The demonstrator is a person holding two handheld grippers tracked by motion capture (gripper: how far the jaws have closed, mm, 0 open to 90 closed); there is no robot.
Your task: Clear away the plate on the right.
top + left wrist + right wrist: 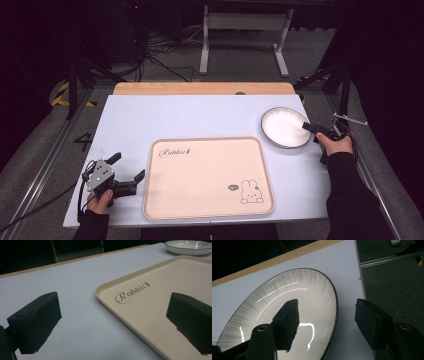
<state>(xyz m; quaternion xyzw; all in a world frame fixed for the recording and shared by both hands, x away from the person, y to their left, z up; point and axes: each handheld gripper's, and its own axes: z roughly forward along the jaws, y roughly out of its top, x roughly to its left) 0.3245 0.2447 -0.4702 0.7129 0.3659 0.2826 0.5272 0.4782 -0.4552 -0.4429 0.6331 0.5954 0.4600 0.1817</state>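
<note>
Landmark: the tray (210, 205), cream, printed with a rabbit, lay bare at the table's near middle.

Plate: a white plate (280, 125) with a dark rim sat on the table (150, 120) just beyond the tray's far right corner, flat, close to the corner but not overlapping it as far as I could tell.

Right gripper: the right gripper (311, 129) had its 2 jaws astride the plate's right rim, 1 jaw over the bowl of the plate and 1 outside it above the table. In the right gripper view (324, 325) the rim ran through the gap with space on both sides, so the jaws stood apart and nothing was clamped.

Left gripper: the left gripper (127, 172) rested at the tray's left edge, jaws wide apart and empty; in its own view (110, 322) 1 jaw hung over the table and 1 over the tray's near corner.

Step in hand: I took it as the grasp of the plate, the rim framed but not yet pinched.

Next move: it seemed to call for the jaws to close on the rim, 1 pad inside and 1 under the lip, then a level lift toward the tray.

Risk: a shallow bite on that glossy rim could let the plate tip or slip.
</note>
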